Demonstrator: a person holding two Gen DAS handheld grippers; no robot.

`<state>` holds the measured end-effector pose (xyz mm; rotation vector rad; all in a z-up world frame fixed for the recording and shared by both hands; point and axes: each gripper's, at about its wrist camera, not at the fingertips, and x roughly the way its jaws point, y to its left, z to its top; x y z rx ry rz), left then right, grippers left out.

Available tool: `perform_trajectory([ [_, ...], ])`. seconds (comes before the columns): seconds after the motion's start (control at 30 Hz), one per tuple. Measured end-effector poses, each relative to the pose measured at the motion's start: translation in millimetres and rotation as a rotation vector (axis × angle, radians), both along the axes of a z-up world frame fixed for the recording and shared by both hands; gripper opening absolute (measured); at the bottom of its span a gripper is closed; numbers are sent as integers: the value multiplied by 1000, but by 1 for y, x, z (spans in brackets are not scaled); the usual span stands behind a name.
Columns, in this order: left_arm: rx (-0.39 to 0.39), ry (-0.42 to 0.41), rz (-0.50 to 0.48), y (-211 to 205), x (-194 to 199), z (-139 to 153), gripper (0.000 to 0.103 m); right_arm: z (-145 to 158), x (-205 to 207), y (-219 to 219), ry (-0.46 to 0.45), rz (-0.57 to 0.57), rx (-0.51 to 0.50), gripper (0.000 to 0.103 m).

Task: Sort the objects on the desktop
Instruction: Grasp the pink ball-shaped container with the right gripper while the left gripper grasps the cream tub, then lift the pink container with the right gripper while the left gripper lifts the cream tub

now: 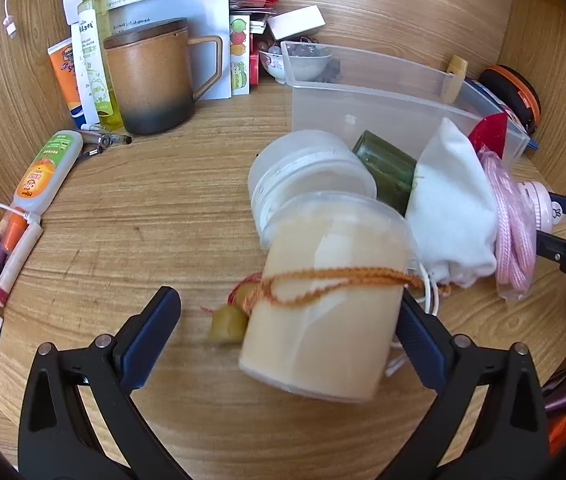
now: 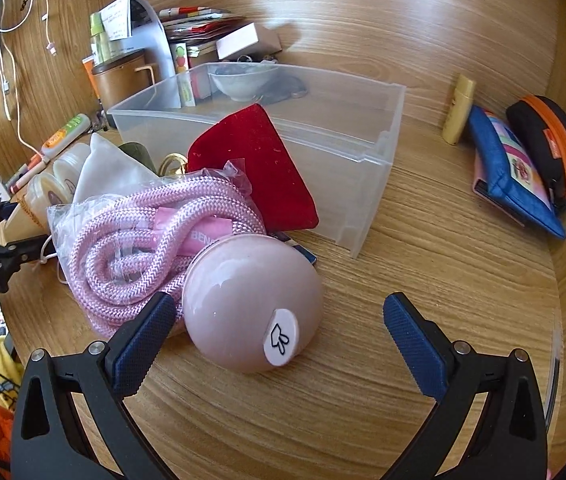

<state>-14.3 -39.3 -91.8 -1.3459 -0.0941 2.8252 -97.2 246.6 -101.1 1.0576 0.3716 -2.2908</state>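
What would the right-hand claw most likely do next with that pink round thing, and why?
Probably close. The right gripper is open, the pink round thing lies on the desk between its fingers, touching the left one with a gap at the right. The clear bin behind looks a likely destination. The left gripper is open around a cream jar.

Cream jar (image 1: 323,304) with orange cord (image 1: 335,280), braided pink rope (image 2: 139,236), red velvet pouch (image 2: 259,168), blue-padded claws.

Two close wrist views, shared bin (image 1: 367,92)
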Motion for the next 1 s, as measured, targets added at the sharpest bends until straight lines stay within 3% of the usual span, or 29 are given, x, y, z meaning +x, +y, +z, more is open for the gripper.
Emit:
perform_trajectory([
  [0.23, -1, 20, 22, -1, -7, -1, 103, -1, -5, -1, -15, 44, -26, 96],
  [0.33, -7, 32, 32, 0, -7, -1, 103, -1, -4, -2, -25, 76, -48, 84],
  [0.5, 2, 40, 18, 5, -6, -1, 88, 1, 1, -4, -19, 112, -61, 63],
  [0.73, 23, 52, 10, 9, -8, 2, 66, 3, 6, -4, -1, 107, -58, 63],
  [1.0, 16, 43, 55, 1, -2, 4, 65, 19, 16, 7, 49, 94, -87, 63],
])
